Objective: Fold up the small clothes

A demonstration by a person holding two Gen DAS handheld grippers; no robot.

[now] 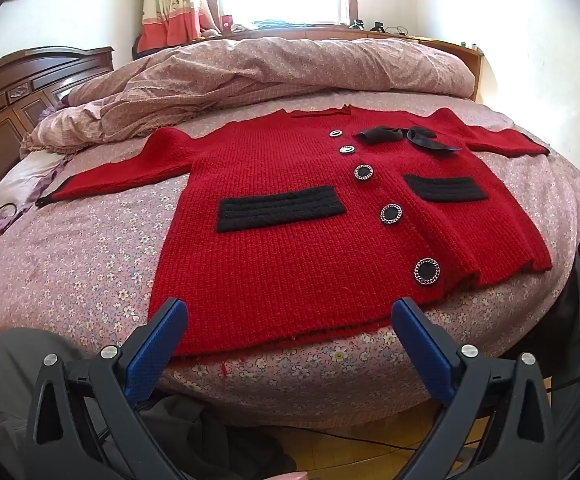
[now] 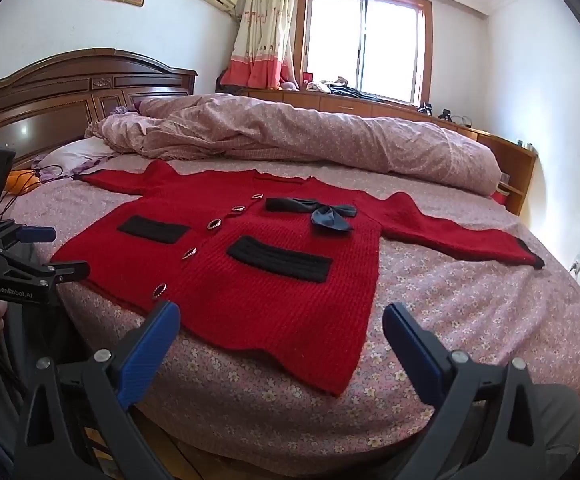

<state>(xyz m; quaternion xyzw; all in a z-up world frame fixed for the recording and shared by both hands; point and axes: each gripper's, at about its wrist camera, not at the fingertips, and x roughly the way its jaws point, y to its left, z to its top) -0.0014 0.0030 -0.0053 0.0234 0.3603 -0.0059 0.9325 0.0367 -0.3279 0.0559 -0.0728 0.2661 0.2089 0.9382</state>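
The left gripper (image 1: pixel 290 312) hovers at the hem of the red knit cardigan (image 1: pixel 290 248), fingers spread, gripping nothing. The cardigan lies flat, sleeves out, on the floral bedsheet (image 2: pixel 470 312). The right gripper (image 2: pixel 282 316), likewise spread and empty, hangs over that hem's right part.

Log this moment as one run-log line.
stage: before first fold | red cardigan: flat on bed, buttoned, sleeves spread | left gripper: open, empty, near hem | right gripper: open, empty
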